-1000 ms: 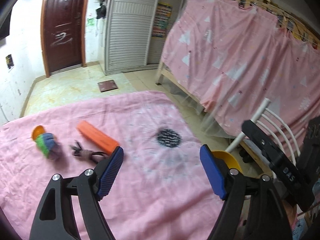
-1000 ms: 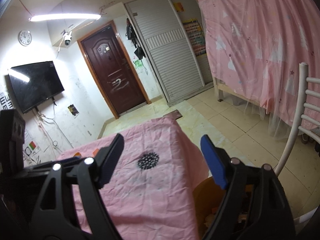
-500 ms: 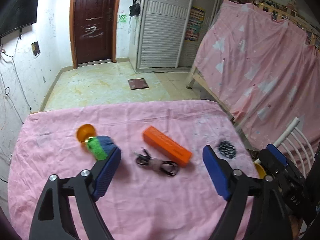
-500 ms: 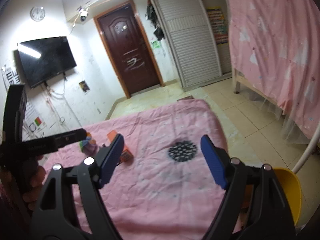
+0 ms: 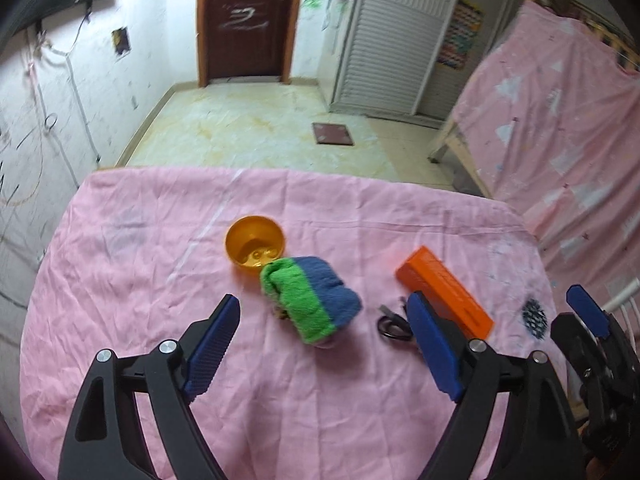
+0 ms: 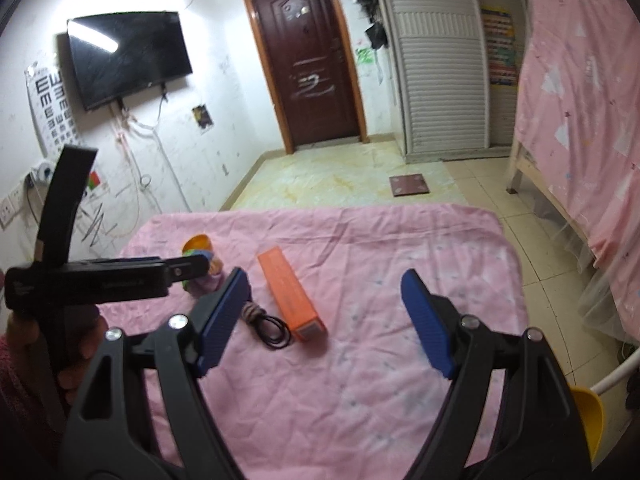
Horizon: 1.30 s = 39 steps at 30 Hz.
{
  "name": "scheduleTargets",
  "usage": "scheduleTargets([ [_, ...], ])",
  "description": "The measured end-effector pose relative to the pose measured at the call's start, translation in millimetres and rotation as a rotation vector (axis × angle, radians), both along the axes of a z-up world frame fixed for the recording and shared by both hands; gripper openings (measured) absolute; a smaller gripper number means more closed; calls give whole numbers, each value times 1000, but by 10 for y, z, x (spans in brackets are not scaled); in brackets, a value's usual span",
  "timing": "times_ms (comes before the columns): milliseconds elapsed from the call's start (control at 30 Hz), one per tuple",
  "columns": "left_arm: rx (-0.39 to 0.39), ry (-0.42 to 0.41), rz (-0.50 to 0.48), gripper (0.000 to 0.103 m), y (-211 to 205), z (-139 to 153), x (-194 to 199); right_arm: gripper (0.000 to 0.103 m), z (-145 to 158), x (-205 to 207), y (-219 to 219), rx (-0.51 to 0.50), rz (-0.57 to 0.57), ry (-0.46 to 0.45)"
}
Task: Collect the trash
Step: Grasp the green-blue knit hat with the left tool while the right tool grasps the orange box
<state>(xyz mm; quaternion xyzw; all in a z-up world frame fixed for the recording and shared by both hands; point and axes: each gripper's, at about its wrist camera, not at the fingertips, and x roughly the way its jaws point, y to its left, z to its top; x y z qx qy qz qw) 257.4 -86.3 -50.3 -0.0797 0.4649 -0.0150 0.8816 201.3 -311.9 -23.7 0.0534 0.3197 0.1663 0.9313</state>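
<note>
Both views swung onto the rolled cloth (image 5: 314,298) (jaws empty).

- Left wrist view: looks forward and steeply down between its own blue pads onto the pink cloth (image 5: 160,248), close above it; the rolled green-and-blue towel (image 5: 312,300) sits near centre.
- Right wrist view: looks at a shallower tilt across the same cloth toward the brown door (image 6: 308,64), taking in more wall.
- Shared: cloth, orange box (image 5: 444,296) (image 6: 290,294), black cable (image 5: 392,322) (image 6: 272,330), door, floor.
</note>
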Motion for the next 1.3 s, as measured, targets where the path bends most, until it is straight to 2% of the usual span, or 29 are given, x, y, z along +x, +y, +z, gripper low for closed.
scheduleTargets([
  [200,3,51,57,78,81,-149,143,76,-83,274,175,-40,40,47],
  [333,12,57,49,77,76,-206,200,76,-143,380,284,-71,57,60],
  [433,14,68,33,60,27,-255,233,76,-196,422,326,-81,71,75],
  [500,36,72,26,41,-14,-298,242,76,-229,437,349,-90,82,85],
  [600,70,51,20,28,-68,-296,223,76,-264,448,379,-105,92,96],
  [767,65,30,16,26,-88,-254,173,75,-332,497,460,-136,106,124],
  [800,61,24,14,26,-90,-242,152,72,-348,504,472,-140,109,130],
  [833,60,21,12,26,-95,-235,124,61,-368,517,494,-150,116,142],
  [1033,66,7,9,26,-61,-251,9,31,-456,526,567,-209,130,169],
  [1133,69,-3,13,26,-38,-242,-5,23,-466,527,571,-227,118,165],
  [1300,67,-20,14,26,-26,-180,-88,22,-377,479,467,-194,80,120],
])
